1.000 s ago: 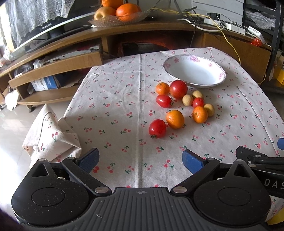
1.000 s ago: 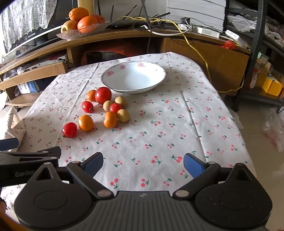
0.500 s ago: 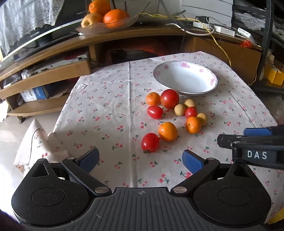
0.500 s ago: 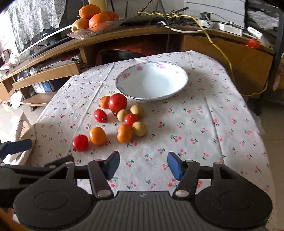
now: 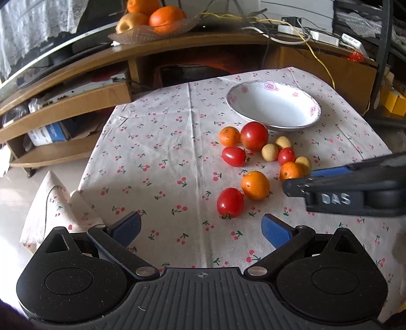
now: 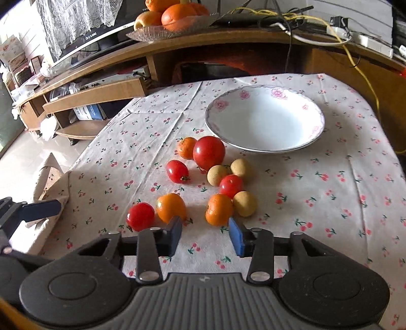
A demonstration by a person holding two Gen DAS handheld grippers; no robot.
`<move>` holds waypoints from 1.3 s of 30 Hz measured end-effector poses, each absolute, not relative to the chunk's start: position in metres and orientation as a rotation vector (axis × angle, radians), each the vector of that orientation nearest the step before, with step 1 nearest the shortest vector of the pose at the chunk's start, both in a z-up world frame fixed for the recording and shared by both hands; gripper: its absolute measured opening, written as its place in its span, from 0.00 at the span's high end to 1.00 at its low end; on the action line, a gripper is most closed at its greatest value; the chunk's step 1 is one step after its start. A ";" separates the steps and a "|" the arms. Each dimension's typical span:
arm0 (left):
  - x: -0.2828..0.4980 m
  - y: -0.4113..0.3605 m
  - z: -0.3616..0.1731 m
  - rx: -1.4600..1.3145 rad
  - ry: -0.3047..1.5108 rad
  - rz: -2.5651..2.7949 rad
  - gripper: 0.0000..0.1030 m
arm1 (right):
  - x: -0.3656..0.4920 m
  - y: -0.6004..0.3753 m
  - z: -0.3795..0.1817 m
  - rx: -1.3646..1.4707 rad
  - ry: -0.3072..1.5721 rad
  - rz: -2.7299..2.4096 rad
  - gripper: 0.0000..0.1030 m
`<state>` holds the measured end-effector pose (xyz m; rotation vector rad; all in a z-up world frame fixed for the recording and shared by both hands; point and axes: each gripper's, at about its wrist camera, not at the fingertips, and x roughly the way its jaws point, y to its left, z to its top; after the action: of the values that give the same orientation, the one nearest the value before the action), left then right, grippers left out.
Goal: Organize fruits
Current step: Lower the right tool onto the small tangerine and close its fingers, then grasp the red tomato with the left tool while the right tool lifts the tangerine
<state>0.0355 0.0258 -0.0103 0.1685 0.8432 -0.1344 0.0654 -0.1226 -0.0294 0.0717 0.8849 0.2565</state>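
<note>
A white bowl with pink flowers stands empty at the far side of the cherry-print tablecloth. In front of it lies a loose cluster of several fruits: a big red tomato, small red tomatoes, oranges and pale yellow round fruits. My right gripper is low over the cloth, open but narrowed, just short of the nearest orange, holding nothing. My left gripper is wide open near the front edge, holding nothing.
A wooden TV stand behind the table carries a glass dish of oranges and an apple, cables and a power strip. The cloth's corner hangs off the table's left side. The right gripper's finger crosses the left wrist view.
My right gripper has moved forward and down toward the fruit cluster and its fingers have narrowed. My left gripper has drifted slightly forward and stayed wide open.
</note>
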 end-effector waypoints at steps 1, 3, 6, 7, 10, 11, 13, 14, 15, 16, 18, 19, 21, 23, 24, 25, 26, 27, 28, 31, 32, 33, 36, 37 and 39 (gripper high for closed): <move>0.035 0.025 -0.011 0.172 0.843 -0.140 0.01 | 0.068 -0.122 -0.031 0.073 0.890 0.259 0.67; 0.035 0.025 -0.012 0.169 0.842 -0.153 0.00 | 0.073 -0.121 -0.035 0.074 0.894 0.250 0.68; 0.035 0.025 -0.014 0.164 0.847 -0.167 0.00 | 0.081 -0.123 -0.037 0.060 0.892 0.227 0.69; 0.036 0.025 -0.016 0.167 0.851 -0.167 0.00 | 0.084 -0.124 -0.039 0.060 0.902 0.220 0.69; 0.037 0.022 -0.020 0.177 0.862 -0.172 0.00 | 0.094 -0.129 -0.049 0.110 0.949 0.213 0.70; 0.037 0.021 -0.021 0.179 0.863 -0.177 0.00 | 0.093 -0.128 -0.049 0.100 0.935 0.217 0.70; 0.038 0.018 -0.021 0.188 0.856 -0.191 0.00 | 0.093 -0.121 -0.048 0.049 0.926 0.221 0.70; 0.038 0.016 -0.022 0.196 0.850 -0.198 0.00 | 0.093 -0.120 -0.048 0.034 0.922 0.221 0.70; 0.039 0.014 -0.022 0.205 0.843 -0.206 0.01 | 0.092 -0.119 -0.049 0.025 0.919 0.223 0.70; 0.039 0.012 -0.023 0.214 0.835 -0.214 0.01 | 0.092 -0.119 -0.048 0.021 0.919 0.227 0.71; 0.041 0.009 -0.024 0.225 0.820 -0.232 0.02 | 0.091 -0.122 -0.047 0.026 0.922 0.237 0.71; 0.042 0.007 -0.025 0.229 0.815 -0.239 0.02 | 0.091 -0.125 -0.047 0.032 0.926 0.236 0.72; 0.046 0.004 -0.027 0.241 0.814 -0.236 0.07 | 0.088 -0.132 -0.046 0.045 0.931 0.231 0.72; 0.051 0.003 -0.030 0.237 0.821 -0.241 0.11 | 0.085 -0.139 -0.045 0.065 0.938 0.230 0.72; 0.054 0.002 -0.031 0.227 0.825 -0.246 0.15 | 0.084 -0.143 -0.045 0.073 0.940 0.229 0.72; 0.056 0.001 -0.032 0.218 0.827 -0.250 0.17 | 0.081 -0.146 -0.044 0.078 0.942 0.227 0.72; 0.058 0.000 -0.034 0.215 0.830 -0.253 0.20 | 0.080 -0.148 -0.044 0.083 0.944 0.225 0.72; 0.061 -0.001 -0.036 0.218 0.835 -0.254 0.24 | 0.078 -0.151 -0.044 0.091 0.948 0.225 0.72; 0.063 -0.003 -0.038 0.223 0.843 -0.253 0.27 | 0.076 -0.153 -0.044 0.098 0.951 0.226 0.72; 0.067 -0.005 -0.047 0.230 0.873 -0.247 0.30 | 0.073 -0.158 -0.043 0.111 0.959 0.234 0.72; 0.067 -0.004 -0.048 0.223 0.870 -0.249 0.29 | 0.071 -0.159 -0.043 0.115 0.962 0.237 0.72; 0.067 -0.004 -0.048 0.218 0.868 -0.249 0.27 | 0.071 -0.160 -0.044 0.118 0.965 0.240 0.72; 0.070 0.002 -0.053 0.201 0.875 -0.221 0.10 | 0.068 -0.161 -0.045 0.119 0.970 0.247 0.72; 0.072 0.005 -0.054 0.172 0.888 -0.211 0.08 | 0.067 -0.161 -0.045 0.119 0.969 0.248 0.72; 0.075 0.011 -0.055 0.122 0.911 -0.206 0.05 | 0.066 -0.162 -0.045 0.124 0.971 0.251 0.72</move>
<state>0.0748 0.0112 -0.0551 0.1223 0.9113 -0.2056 0.0663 -0.1623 -0.0448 0.1235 0.9710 0.2513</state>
